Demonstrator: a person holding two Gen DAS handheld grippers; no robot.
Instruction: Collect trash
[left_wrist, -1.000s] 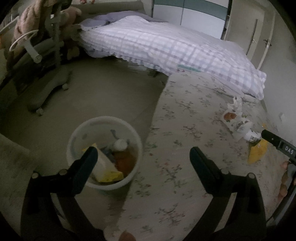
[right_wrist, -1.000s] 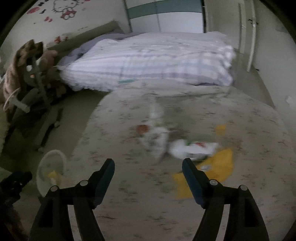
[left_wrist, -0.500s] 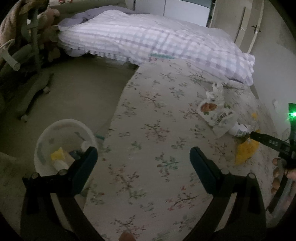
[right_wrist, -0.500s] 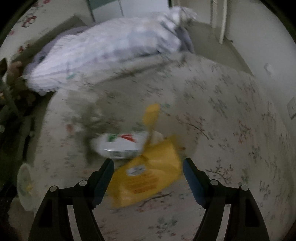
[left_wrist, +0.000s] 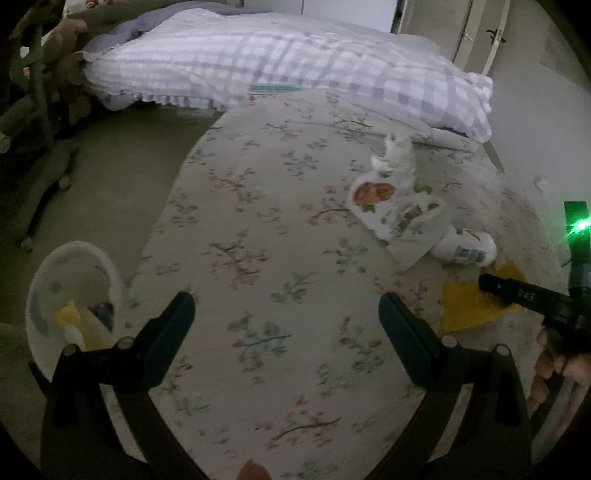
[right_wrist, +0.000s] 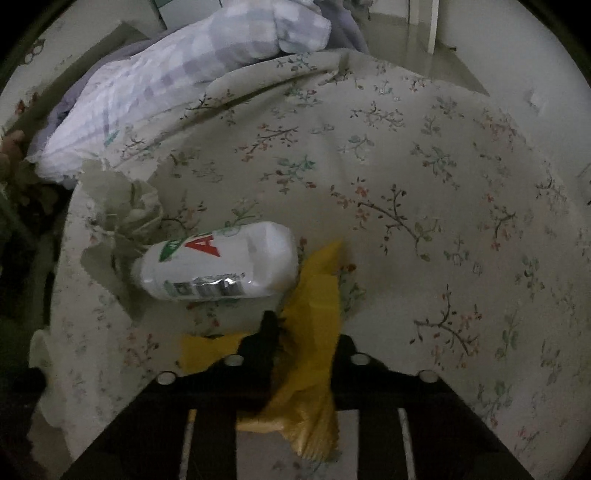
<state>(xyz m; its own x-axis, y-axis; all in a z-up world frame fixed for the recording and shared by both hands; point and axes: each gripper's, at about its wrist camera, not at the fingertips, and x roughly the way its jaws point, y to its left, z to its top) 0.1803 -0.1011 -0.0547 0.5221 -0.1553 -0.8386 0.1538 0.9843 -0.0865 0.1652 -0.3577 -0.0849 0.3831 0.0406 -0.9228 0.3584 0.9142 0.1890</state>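
On the flowered bedsheet (left_wrist: 266, 221) lie a white plastic bag (left_wrist: 399, 210), a small white bottle (left_wrist: 465, 251) and a yellow wrapper (left_wrist: 465, 306). My right gripper (right_wrist: 295, 339) is shut on the yellow wrapper (right_wrist: 314, 295), right beside the bottle (right_wrist: 221, 262); it also shows in the left wrist view (left_wrist: 491, 286). My left gripper (left_wrist: 286, 328) is open and empty above the sheet. The white trash bin (left_wrist: 70, 295) stands on the floor at the lower left, with trash inside.
A checked quilt (left_wrist: 280, 66) is bunched at the far end of the bed. A chair base and plush toys (left_wrist: 44, 110) stand on the floor at the left. A wall (left_wrist: 546, 122) runs along the right of the bed.
My right gripper moved down onto the yellow wrapper and shut on it. My left gripper swung right from the bin to over the bed, staying open.
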